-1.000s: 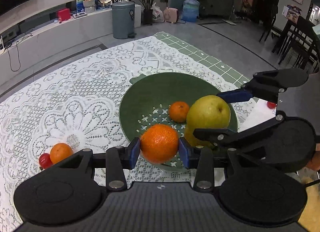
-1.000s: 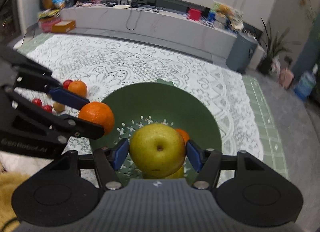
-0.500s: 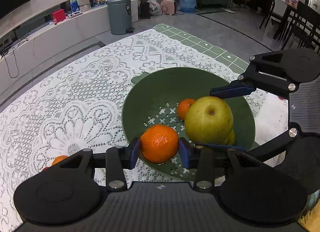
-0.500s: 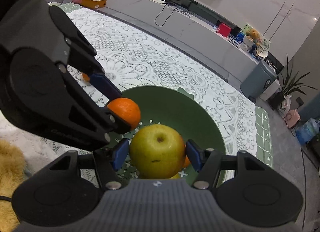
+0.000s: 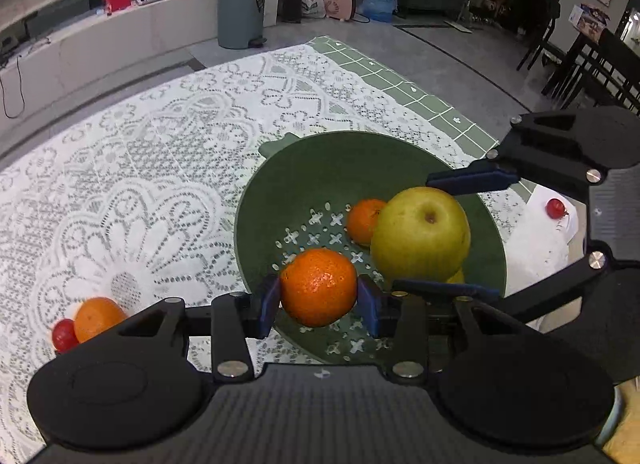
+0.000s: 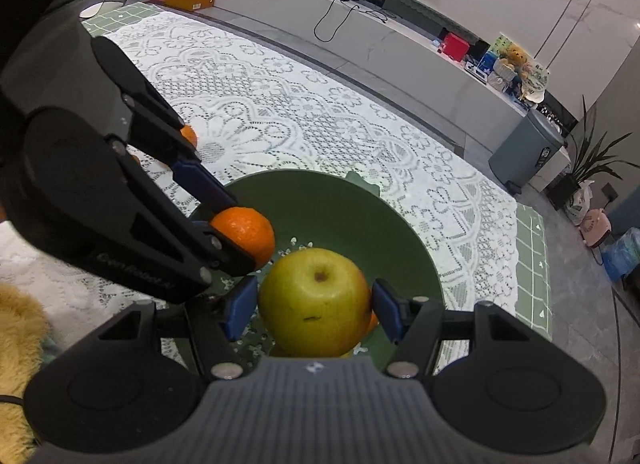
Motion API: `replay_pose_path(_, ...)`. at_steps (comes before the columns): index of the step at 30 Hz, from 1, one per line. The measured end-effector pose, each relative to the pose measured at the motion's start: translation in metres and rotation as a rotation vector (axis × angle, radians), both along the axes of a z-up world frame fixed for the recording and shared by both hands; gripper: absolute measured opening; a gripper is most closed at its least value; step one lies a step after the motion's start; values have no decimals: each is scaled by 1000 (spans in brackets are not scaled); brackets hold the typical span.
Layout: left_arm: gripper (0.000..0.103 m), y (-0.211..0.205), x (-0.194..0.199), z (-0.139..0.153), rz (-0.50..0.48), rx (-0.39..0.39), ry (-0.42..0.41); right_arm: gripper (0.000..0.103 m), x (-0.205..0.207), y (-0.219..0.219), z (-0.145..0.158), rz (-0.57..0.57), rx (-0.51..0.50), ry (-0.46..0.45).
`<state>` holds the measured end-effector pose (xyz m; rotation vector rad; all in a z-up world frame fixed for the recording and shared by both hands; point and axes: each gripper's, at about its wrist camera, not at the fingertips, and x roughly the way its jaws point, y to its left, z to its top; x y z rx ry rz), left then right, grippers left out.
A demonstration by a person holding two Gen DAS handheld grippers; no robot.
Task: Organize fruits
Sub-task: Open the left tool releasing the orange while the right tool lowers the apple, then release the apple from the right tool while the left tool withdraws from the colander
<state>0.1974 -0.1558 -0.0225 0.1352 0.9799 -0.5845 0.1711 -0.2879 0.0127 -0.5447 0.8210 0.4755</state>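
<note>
Two claws hover over our green bowl (image 5: 320,167) for release: left claw (image 5: 318,298) pinching an orange (image 5: 318,286), right claw (image 6: 312,312) clamping a pear (image 6: 314,300).

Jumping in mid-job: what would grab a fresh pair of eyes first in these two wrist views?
Both claws are loaded over the green colander: the right claw grips a big yellow-green pear, and the left claw grips an orange mandarin beside it. A smaller mandarin already lies in the colander, while another mandarin and a red cherry tomato wait on the lace tablecloth.
</note>
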Motion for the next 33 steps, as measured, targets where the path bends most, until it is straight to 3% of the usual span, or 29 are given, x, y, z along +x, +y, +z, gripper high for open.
replay_pose_path(7, 51, 0, -9, 0, -19, -23, 4, 60, -10, -3, 4, -28, 0, 1)
replay_pose_path(15, 58, 15, -23, 22, 13, -94, -33, 60, -12, -10, 12, -92, 15, -18)
replay_pose_path(19, 60, 28, -33, 29, 62, -104, -64, 60, -10, -16, 20, -136, 72, -9)
replay_pose_path(23, 60, 43, -40, 27, 140, -54, -88, 60, -3, -19, 28, -186, 158, 18)
replay_pose_path(33, 60, 83, -49, 14, 290, -43, -68, 60, 9, -10, 9, -272, 375, 203)
